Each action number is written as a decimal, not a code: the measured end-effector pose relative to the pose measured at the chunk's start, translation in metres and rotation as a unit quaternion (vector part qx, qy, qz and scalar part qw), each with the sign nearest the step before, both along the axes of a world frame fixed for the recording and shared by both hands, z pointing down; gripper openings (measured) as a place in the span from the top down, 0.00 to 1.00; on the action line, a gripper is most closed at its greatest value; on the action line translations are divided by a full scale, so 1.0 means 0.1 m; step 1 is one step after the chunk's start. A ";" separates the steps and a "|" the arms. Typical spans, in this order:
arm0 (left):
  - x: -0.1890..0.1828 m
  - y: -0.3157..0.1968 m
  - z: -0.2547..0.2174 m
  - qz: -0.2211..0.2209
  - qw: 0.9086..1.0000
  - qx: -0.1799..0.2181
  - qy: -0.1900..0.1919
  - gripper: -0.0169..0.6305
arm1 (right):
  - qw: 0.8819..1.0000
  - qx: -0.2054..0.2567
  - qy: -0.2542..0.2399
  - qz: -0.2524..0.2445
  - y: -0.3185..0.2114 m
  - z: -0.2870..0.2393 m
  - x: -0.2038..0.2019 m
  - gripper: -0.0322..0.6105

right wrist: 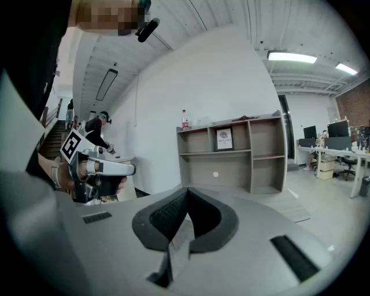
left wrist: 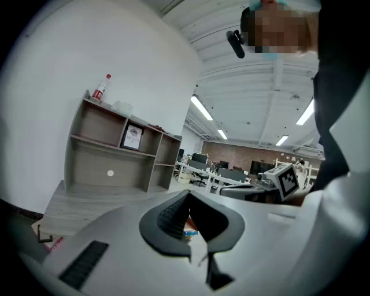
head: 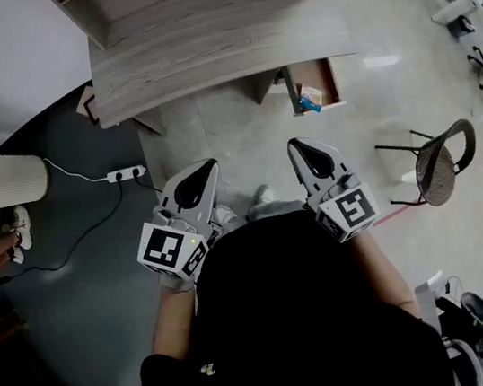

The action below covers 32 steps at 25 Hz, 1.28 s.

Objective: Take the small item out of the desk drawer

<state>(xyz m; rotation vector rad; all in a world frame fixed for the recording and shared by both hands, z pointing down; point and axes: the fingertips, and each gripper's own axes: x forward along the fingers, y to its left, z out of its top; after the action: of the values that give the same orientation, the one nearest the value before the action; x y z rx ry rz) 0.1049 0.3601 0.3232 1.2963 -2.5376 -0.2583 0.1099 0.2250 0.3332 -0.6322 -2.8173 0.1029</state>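
1. The step in hand looks like the approach. The person stands back from the desk (head: 219, 50), and neither gripper is near the drawer (head: 327, 81).
2. The drawer hangs open under the right end of the desk. The small item (head: 310, 100), blue with a touch of orange, lies inside it at the end nearest the person. I cannot tell what it is from here.
3. The left gripper (head: 205, 168) is held close to the body at the left. Its jaws are pressed together with nothing between the pads, as the left gripper view confirms (left wrist: 187, 198).
4. The right gripper (head: 297, 145) is held close at the right and points roughly toward the drawer. Its jaws are also pressed together and empty (right wrist: 185, 195).
5. The right gripper seems the handier one, since the drawer lies ahead on its side.
6. The next move calls for stepping or reaching forward, spreading the jaws before they reach the drawer, and coming down over the item from above.
7. The drawer is narrow, so the spread jaws probably need to line up along it to clear its side walls.
8. A chair (head: 442, 167) stands to the right, well apart from the drawer and out of the way.
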 end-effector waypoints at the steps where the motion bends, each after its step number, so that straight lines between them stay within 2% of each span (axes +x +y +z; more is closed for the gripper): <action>1: 0.00 -0.04 -0.01 -0.001 1.000 -0.002 -0.003 0.96 | 1.000 0.007 -0.003 -0.005 -0.05 0.01 0.02 0.95; 5: -0.02 -0.25 -0.02 -0.002 1.000 -0.007 -0.011 0.96 | 1.000 0.017 -0.022 0.002 -0.28 -0.05 0.00 0.95; 10: 0.01 -0.56 -0.01 0.010 1.000 -0.014 -0.011 0.96 | 1.000 0.019 -0.016 0.009 -0.58 0.02 0.11 0.96; 16: -0.01 -0.95 0.02 0.022 0.999 -0.030 -0.013 0.96 | 0.999 -0.010 -0.034 0.032 -1.03 -0.04 0.07 0.95; 20: -0.03 -1.20 0.11 0.030 0.999 -0.040 -0.004 0.96 | 0.999 -0.016 -0.020 0.040 -1.33 0.13 0.09 0.95; 23: -0.07 -1.37 0.18 0.046 0.998 -0.049 0.002 0.96 | 0.997 -0.032 -0.011 0.065 -1.52 0.19 0.04 0.95; 28: -0.32 -1.60 0.27 0.074 0.996 -0.053 0.008 0.96 | 0.994 -0.032 -0.016 0.102 -1.77 0.23 -0.18 0.95; 32: -0.71 -1.70 0.32 0.097 0.994 -0.050 0.012 0.96 | 0.992 -0.031 -0.005 0.122 -1.87 0.30 -0.47 0.95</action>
<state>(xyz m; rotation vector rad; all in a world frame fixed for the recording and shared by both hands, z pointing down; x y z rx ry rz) 0.0336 0.1899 0.3551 1.4773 -2.3514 -0.1023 0.0628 0.0379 0.3633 -0.2975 -2.8984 0.2337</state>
